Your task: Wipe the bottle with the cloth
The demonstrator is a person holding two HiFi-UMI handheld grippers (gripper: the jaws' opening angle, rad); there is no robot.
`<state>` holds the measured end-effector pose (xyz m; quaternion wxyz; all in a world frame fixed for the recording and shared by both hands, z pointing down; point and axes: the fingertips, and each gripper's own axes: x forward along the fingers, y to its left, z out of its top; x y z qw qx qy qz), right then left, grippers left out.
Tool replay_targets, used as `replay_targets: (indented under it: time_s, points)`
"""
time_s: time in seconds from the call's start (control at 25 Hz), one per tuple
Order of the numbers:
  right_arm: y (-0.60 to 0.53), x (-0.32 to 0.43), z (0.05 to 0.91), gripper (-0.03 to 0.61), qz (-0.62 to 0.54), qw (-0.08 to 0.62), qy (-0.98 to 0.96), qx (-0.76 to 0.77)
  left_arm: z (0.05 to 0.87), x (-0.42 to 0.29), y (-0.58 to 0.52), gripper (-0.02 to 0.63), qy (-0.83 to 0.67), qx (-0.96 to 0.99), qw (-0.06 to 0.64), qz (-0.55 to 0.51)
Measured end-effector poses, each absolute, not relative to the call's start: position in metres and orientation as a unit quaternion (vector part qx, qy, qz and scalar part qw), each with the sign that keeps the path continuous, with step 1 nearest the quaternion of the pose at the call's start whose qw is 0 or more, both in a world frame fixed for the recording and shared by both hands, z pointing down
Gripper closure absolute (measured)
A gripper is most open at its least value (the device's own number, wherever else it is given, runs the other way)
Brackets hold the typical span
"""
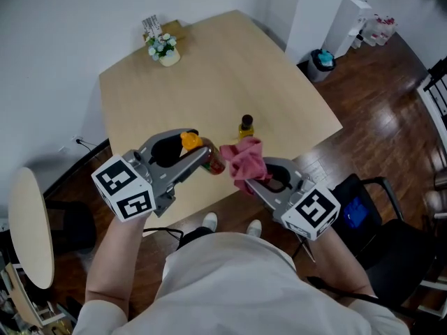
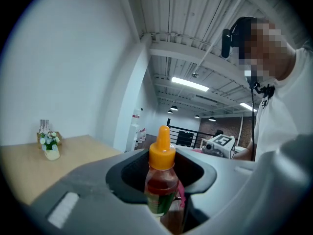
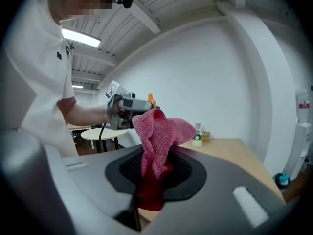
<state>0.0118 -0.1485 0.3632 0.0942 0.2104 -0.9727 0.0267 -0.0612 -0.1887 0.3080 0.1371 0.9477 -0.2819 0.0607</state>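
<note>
Left gripper (image 1: 204, 157) clamps the sauce bottle (image 2: 161, 180), right gripper (image 1: 253, 184) pinches the cloth (image 1: 244, 160); 1 dark bottle (image 1: 246, 126) stands behind.

A bottle (image 2: 162, 177) with an orange cap is held upright between the fingers (image 2: 93, 190) of the left gripper (image 2: 164, 204). A small flower pot (image 2: 50, 150) is seen on the bench (image 2: 24, 173) at far left.

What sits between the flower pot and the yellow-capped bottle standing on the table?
Nothing: in the head view only bare tabletop runs from the flower pot to the standing bottle.
</note>
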Motion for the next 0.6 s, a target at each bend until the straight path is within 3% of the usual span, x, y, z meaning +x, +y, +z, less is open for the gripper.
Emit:
replay_targets:
  time_s: [0.16,0.6]
  points:
    - [-0.137,-0.002,0.306,0.492,-0.028,0.051,-0.98,0.189,0.315,-0.051,-0.196,0.453,-0.279,0.946,0.15,0.065]
    - [-0.127,-0.006,0.393,0.492,0.027,0.145,-0.972,0.18,0.286,-0.04,-0.192,0.453,-0.281,0.948,0.148,0.035]
